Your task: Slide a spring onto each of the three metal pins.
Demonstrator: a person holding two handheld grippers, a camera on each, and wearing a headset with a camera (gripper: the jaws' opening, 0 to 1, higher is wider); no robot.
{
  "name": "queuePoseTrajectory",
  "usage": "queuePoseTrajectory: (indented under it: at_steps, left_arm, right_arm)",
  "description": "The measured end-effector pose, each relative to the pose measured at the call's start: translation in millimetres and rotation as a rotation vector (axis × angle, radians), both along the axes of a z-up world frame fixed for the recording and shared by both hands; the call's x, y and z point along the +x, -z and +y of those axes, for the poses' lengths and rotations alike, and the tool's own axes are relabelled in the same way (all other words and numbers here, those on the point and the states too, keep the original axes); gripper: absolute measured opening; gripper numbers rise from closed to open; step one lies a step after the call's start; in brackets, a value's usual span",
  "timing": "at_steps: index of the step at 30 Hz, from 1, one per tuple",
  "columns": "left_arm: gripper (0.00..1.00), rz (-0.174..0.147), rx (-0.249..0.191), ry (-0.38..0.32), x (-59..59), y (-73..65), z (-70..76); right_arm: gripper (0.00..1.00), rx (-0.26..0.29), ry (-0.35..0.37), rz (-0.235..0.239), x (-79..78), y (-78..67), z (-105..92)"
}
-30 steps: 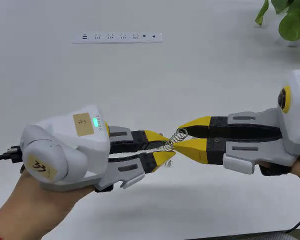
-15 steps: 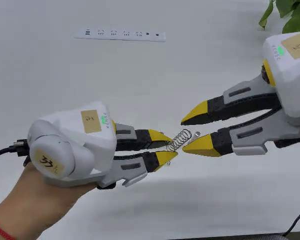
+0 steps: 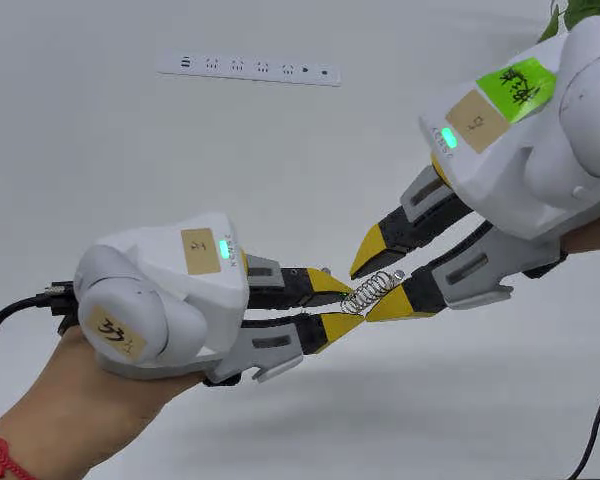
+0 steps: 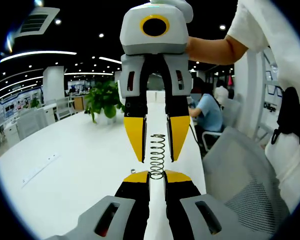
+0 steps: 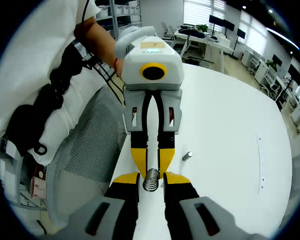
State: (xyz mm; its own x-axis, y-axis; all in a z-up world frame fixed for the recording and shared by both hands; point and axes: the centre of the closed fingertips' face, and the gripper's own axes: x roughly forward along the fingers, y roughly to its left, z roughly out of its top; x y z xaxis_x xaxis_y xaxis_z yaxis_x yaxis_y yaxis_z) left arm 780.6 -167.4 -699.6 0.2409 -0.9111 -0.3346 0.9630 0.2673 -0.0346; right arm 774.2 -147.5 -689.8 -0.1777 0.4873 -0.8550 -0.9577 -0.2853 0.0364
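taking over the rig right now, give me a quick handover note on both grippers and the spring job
Left gripper: shut on the near end of the coiled steel wire spring, held over the white tabletop.
Right gripper: open, with its yellow-tipped fingers on either side of the spring's far end, not clamping it.
Short silver metal pin: lies loose on the tabletop with no spring on it.
Done: I cannot tell whether a pin sits inside the held spring.
Left: the loose pin needs a spring; find the other pins and check them.
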Motion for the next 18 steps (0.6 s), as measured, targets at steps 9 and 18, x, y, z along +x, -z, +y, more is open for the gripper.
queuePoseTrajectory:
  at_steps: [9, 18]
  left_arm:
    - [0.10, 0.002, -0.008, -0.004, 1.0, -0.5, 0.9]
    - [0.10, 0.003, -0.011, -0.009, 2.6, -0.6, 2.1]
  right_arm:
    - [0.15, -0.044, -0.053, -0.003, 0.6, 1.9, -2.9]
    - [0.12, -0.045, -0.059, -0.008, 2.1, 1.6, -0.6]
